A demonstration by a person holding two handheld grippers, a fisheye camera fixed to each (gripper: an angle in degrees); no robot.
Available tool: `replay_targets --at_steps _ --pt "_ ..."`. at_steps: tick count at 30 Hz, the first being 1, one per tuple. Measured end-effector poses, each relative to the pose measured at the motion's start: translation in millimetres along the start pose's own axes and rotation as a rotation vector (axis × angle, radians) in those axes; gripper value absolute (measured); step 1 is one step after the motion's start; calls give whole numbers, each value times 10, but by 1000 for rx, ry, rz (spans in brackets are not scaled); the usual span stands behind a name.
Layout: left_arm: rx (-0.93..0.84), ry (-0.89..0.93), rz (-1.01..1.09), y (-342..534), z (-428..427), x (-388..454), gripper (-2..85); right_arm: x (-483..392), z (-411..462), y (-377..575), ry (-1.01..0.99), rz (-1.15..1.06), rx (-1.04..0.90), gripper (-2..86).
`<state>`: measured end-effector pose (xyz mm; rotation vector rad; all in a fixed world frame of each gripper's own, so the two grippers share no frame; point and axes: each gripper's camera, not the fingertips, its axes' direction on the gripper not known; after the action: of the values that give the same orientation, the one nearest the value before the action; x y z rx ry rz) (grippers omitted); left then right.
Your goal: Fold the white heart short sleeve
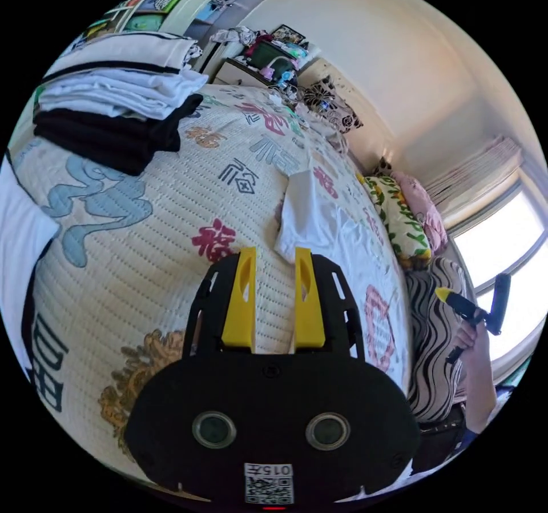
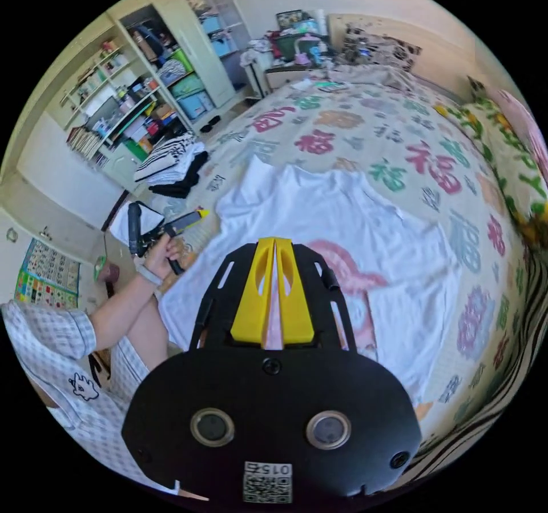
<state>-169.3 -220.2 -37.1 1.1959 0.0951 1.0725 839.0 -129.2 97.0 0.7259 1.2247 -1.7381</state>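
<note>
White cotton, the heart short sleeve point(image 2: 365, 233) lies spread flat on the quilted bed point(image 2: 456, 153), its pink heart outline up. Left gripper point(image 1: 275, 261) hovers parted over bare quilt; right gripper point(image 2: 275, 250) shows yellow jaws pressed together, clasping nothing.

Large printed Chinese characters, among them 福, all over the bedspread point(image 2: 399, 136).

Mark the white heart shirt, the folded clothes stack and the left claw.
white heart shirt point(image 2: 342, 216): right gripper view, plain upper body panel.
folded clothes stack point(image 1: 114, 107): left gripper view, white middle layers.
left claw point(image 1: 275, 256): left gripper view, between its fingertips.
</note>
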Motion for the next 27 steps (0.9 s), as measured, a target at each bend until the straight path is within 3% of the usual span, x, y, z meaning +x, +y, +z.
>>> replay_targets --at_steps 8,13,18,27 --pt "-54 36 75 -455 -303 60 41 -613 1559 -1636 31 -135 -126 2" --pt "-80 132 -8 -630 -611 51 -5 -820 2717 -2404 149 -133 -294 39" --pt "-45 164 7 -785 -1006 115 -8 -783 3576 -2729 307 -87 -474 57" --pt "-42 198 -6 -920 -1371 212 -8 -547 4194 -3052 307 46 -521 52"
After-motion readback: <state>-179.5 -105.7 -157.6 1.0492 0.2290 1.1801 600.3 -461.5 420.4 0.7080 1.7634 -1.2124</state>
